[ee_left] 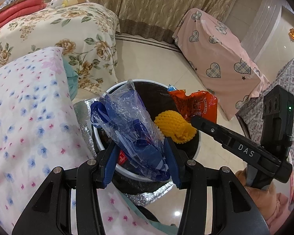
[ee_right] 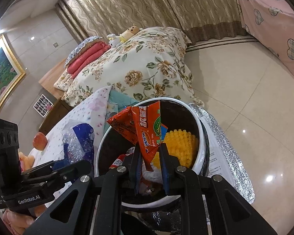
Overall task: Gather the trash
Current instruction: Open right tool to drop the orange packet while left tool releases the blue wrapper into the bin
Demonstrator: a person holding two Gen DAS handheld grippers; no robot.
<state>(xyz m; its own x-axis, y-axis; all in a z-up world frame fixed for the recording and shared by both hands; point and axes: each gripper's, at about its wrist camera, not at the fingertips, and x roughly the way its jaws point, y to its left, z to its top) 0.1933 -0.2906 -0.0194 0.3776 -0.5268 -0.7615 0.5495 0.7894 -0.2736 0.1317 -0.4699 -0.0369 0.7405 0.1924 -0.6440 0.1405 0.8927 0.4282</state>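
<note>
My left gripper (ee_left: 141, 156) is shut on a crumpled clear-and-blue plastic bag (ee_left: 127, 121), held over the near-left rim of a round white-rimmed bin (ee_left: 127, 171) with a black liner. My right gripper (ee_right: 150, 156) is shut on an orange snack wrapper (ee_right: 147, 131), which hangs over the bin's (ee_right: 200, 129) opening. A yellow foam fruit net (ee_right: 180, 143) lies inside the bin, along with other wrappers under the grippers. In the left wrist view the right gripper (ee_left: 194, 119) reaches in from the right, with the wrapper (ee_left: 196, 103) sticking up past the net (ee_left: 172, 123).
The bin stands on a silver foil mat (ee_right: 225, 137) on the tiled floor. A white flowered pillow (ee_left: 29, 117) presses close on the bin's left, with an apple (ee_right: 40, 141) on it. A floral-quilted bed (ee_right: 147, 64) lies behind. Pink heart-print covered furniture (ee_left: 215, 54) is to the right.
</note>
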